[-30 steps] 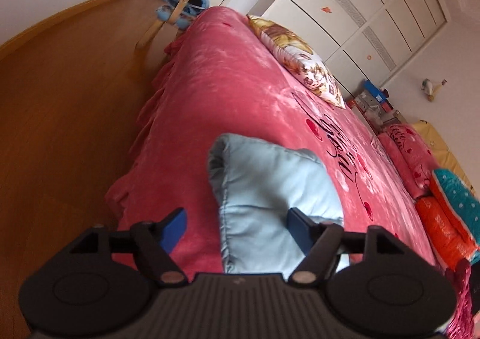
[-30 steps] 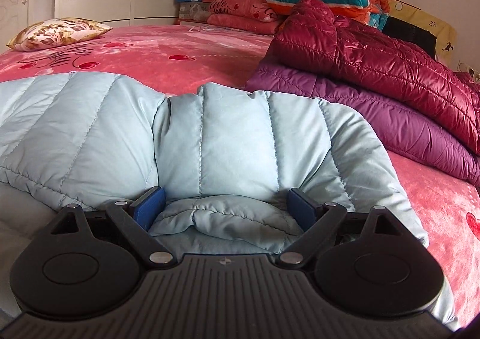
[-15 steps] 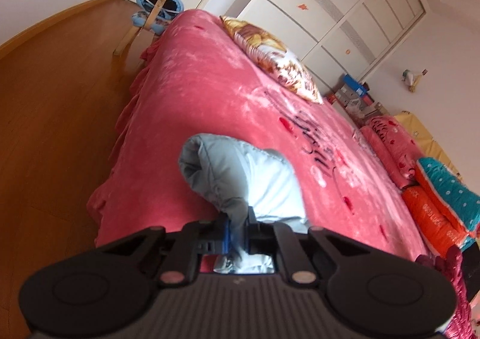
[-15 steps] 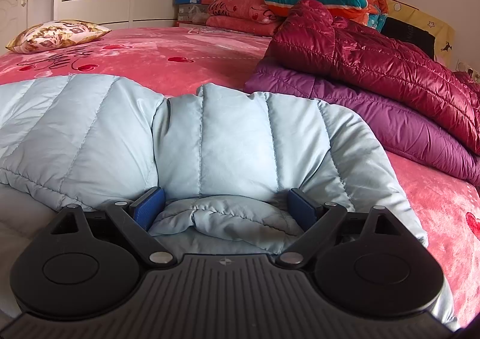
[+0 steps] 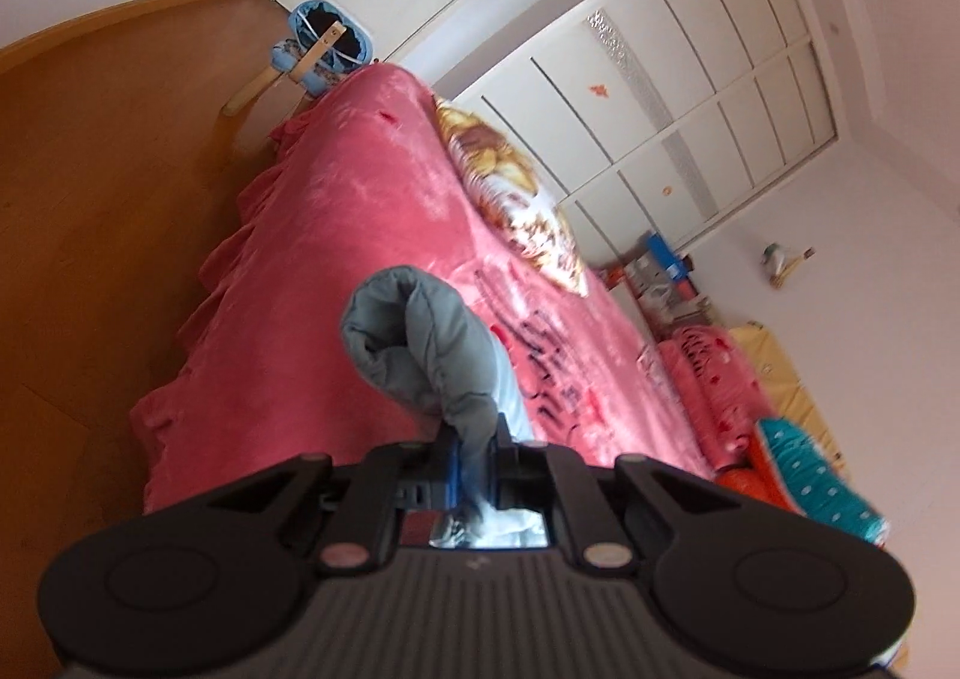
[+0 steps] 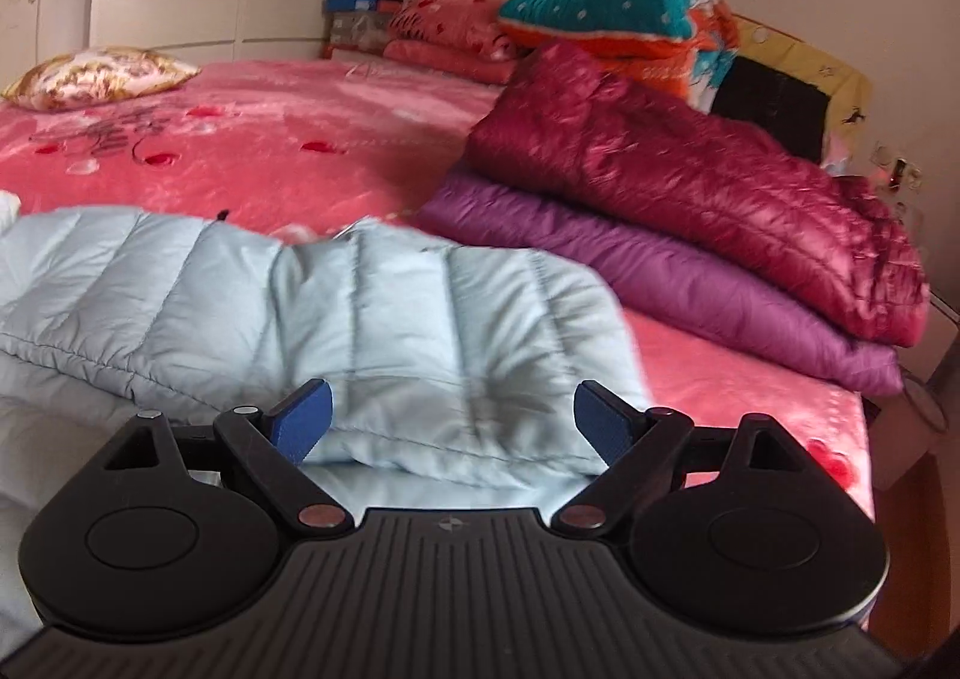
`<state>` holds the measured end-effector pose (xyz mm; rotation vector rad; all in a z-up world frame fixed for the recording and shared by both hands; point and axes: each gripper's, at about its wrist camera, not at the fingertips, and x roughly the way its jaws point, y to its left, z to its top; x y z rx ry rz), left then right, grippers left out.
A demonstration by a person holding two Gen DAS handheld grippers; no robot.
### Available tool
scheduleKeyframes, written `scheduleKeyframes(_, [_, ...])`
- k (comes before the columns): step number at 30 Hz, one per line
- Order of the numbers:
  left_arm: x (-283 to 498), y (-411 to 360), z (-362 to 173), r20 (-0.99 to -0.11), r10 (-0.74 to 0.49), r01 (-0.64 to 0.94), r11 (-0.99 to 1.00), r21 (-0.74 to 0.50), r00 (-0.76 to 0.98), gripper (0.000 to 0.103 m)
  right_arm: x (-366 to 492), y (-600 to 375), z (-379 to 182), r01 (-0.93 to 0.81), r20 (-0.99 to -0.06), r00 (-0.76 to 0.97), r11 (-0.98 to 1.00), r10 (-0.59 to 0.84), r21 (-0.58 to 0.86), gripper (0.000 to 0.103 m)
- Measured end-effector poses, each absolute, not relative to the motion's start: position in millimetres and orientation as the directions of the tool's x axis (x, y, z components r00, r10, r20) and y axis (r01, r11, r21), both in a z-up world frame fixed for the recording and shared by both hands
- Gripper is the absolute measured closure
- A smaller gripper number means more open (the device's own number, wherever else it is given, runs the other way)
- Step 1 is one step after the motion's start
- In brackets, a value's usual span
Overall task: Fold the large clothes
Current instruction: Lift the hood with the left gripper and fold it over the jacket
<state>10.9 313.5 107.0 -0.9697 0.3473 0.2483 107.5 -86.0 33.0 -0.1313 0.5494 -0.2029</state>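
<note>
Left gripper (image 5: 474, 454) jaws pinch the light-blue down jacket (image 6: 372, 319); right gripper (image 6: 450, 424) jaws spread, maroon jacket (image 6: 678, 187) at 1 o'clock.

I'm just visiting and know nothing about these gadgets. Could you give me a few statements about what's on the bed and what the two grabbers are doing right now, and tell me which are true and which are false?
1. The left gripper is shut on a bunch of the light blue puffer jacket. True.
2. The right gripper is clamped on the jacket too. False: its jaws stand wide open, with the jacket's edge lying between them.
3. A dark red puffer jacket lies on top of a purple one. True.
4. The bed cover is green. False: it is pink-red with heart patterns.
5. A patterned pillow lies on the bed. True.
</note>
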Motion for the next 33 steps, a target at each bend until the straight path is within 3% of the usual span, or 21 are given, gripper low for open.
scheduleKeyframes(4, [11.6,312.8,118.4,-0.397,0.045,-0.358,0.534,-0.766,0.917,0.098,73.9,-120.9,42.9,0.209,-0.49,0.848,0.977,-0.202,-0.041,0.0])
scheduleKeyframes(8, [12.4,308.2,131.7,-0.377,0.009,-0.324,0.533,-0.782,0.926,0.098,52.4,-169.8,33.8,0.262,-0.496,0.86,0.939,-0.123,0.222,0.0])
scheduleKeyframes(14, [13.3,281.9,161.3,-0.317,-0.052,-0.251,0.495,-0.832,0.947,0.098,39.2,-242.1,7.1,0.352,-0.487,0.873,0.714,-0.017,0.606,0.0])
scheduleKeyframes(22, [18.7,252.5,177.8,-0.3,-0.136,-0.243,0.327,-0.913,0.944,0.098,34.8,-256.4,9.6,0.314,-0.446,0.895,0.727,-0.011,0.611,0.0])
scheduleKeyframes(33, [27.4,180.3,206.7,-0.267,-0.237,-0.181,0.328,-0.927,0.934,0.098,34.7,-274.1,12.2,0.272,-0.408,0.913,0.719,0.017,0.639,0.0])
